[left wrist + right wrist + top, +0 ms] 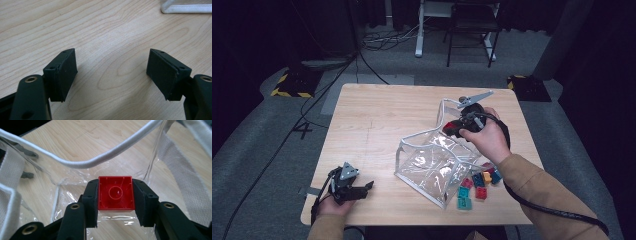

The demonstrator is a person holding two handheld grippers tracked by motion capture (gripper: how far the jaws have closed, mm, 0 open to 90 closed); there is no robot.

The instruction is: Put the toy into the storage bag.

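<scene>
Gripping a red square plastic building block (115, 193) between both black pads, right gripper (115, 197) over the open mouth of the clear plastic bag with white fabric trim (432, 167). Block clamped on two opposite sides, hollow underside with its round inner tube turned toward the gripper's camera. Seen in the right gripper view just inside the bag's white corded rim (100, 160), with crinkled clear film and pale wood beneath. In the high view, right gripper (453, 128) at the bag's far upper edge, held in the right hand (487, 140), tan sleeve and black cable trailing back toward the near right of the bag; a speck of red visible at the jaws.

Lying on the light wooden table (372, 120), bag tilted open, roughly at the table's middle right, one white strap (443, 107) rising beyond it. Resting just beside the bag's near right corner, loose pile of small building blocks (479, 182): teal, red, blue, orange and dark pink, some touching each other, the teal ones nearest the bag's corner.

Held well to the left of the bag, near the table's front edge, left gripper (368, 186) in the left hand (334, 202), pointing level toward the bag. Jaws standing wide apart in the left gripper view, left gripper (111, 72) with bare wood grain between the pads, nothing touched; a corner of the bag's white trim (186, 8) at the upper right of that view.
</scene>
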